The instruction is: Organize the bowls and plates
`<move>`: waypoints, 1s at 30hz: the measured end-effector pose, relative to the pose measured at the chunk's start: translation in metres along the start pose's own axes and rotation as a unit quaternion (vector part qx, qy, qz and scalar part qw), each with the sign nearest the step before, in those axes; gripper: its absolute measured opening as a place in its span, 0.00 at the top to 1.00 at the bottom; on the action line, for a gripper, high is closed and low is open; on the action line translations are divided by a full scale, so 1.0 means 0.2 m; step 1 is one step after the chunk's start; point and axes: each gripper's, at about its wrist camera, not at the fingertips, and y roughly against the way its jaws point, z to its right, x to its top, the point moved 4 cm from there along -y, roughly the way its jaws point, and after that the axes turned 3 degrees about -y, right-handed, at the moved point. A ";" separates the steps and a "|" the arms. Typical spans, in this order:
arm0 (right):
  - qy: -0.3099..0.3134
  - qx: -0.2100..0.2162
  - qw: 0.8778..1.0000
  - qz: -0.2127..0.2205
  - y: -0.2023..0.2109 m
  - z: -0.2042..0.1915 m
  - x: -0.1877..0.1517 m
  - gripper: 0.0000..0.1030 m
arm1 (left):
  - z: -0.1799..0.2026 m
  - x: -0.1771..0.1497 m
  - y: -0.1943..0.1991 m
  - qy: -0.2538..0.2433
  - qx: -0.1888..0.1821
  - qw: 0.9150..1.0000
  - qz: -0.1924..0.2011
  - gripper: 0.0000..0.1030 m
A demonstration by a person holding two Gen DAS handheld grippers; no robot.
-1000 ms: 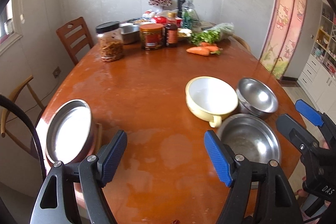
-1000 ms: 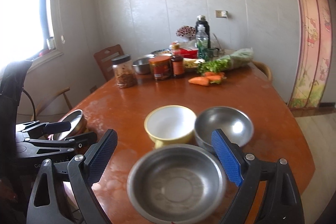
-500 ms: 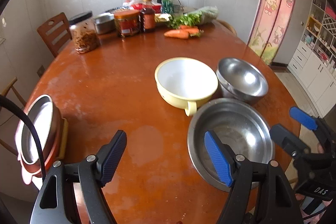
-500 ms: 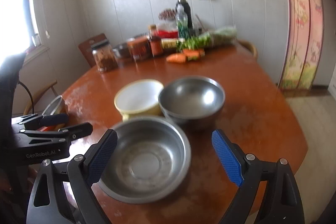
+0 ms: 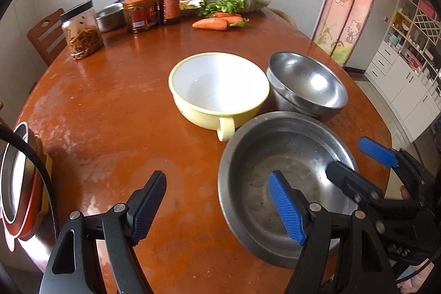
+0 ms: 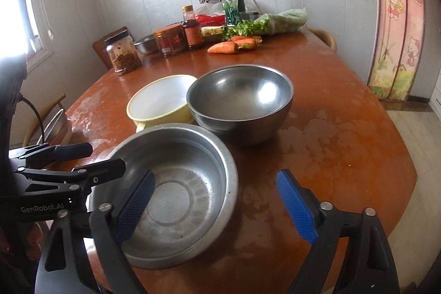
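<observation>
Both tools are hanging over the near table [image 5: 115, 106] edge; the right tool [image 6: 215, 200] is closing, one pad inside the flat steel basin [image 6: 176, 183], its right rim between the jaws but ungripped; the left tool [image 5: 217, 200] is standing half wide and empty at the basin's 9 o'clock. Yellow bowl [image 5: 217, 90] is sitting at the basin's 11, deep steel bowl [image 5: 306, 84] at 1. Pads may slip off the thin slick rim, tipping the basin into the yellow bowl's handle. Compared with a second ago, both tools are lower and nearer, and the right jaws narrower.
</observation>
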 end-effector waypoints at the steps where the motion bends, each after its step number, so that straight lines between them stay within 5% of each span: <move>1: 0.001 -0.002 1.000 -0.003 -0.01 0.00 0.00 0.26 | 0.00 0.00 -0.01 0.000 -0.003 1.000 -0.001 0.26; 3: 0.004 -0.001 1.000 -0.008 -0.02 0.00 0.00 0.43 | 0.01 -0.01 -0.02 -0.001 -0.012 1.000 -0.003 0.27; 9: 0.019 0.003 1.000 -0.016 -0.03 -0.03 -0.01 0.53 | 0.04 -0.04 -0.05 -0.006 -0.030 0.999 -0.013 0.42; 14: 0.034 0.008 0.999 -0.017 -0.02 -0.09 -0.02 0.56 | 0.04 -0.07 -0.04 -0.004 -0.048 0.999 -0.020 0.46; 30: 0.080 0.040 0.995 -0.034 -0.04 -0.35 -0.08 0.55 | -0.17 -0.18 0.10 0.027 -0.012 1.000 -0.010 0.46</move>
